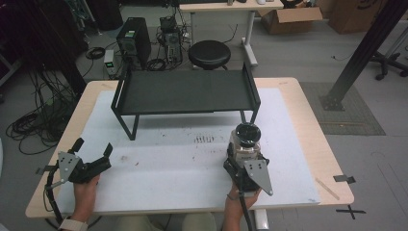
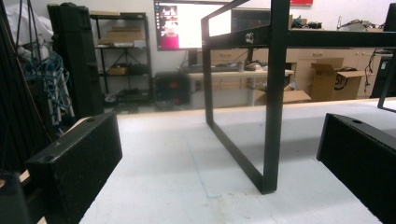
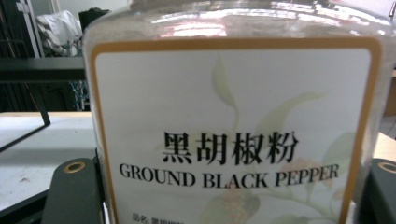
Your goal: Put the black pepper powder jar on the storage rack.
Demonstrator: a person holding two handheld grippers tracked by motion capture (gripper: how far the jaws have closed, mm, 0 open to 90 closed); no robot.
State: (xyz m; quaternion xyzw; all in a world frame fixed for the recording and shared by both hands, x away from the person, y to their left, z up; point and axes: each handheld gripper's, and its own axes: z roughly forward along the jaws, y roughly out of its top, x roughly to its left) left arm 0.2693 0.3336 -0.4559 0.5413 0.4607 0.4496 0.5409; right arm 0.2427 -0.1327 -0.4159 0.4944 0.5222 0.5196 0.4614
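Observation:
A clear jar of ground black pepper (image 1: 245, 138) with a dark lid stands upright on the white mat (image 1: 168, 168), right of centre and just in front of the black wire rack (image 1: 185, 91). My right gripper (image 1: 243, 162) is shut on the jar's lower body, held by a hand from the near edge. In the right gripper view the jar's label (image 3: 233, 130) sits close up, with the jaws pressed against its two sides. My left gripper (image 1: 94, 147) rests at the mat's near left, open, with nothing between its jaws. In the left gripper view it (image 2: 210, 163) faces the rack's leg (image 2: 273, 116).
The rack spans the back of the mat on thin legs, its shelf bare. Beyond the table stand a round black stool (image 1: 209, 54), a computer tower (image 1: 133, 41) and loose cables. A black slanted post (image 1: 365, 48) rises at the right.

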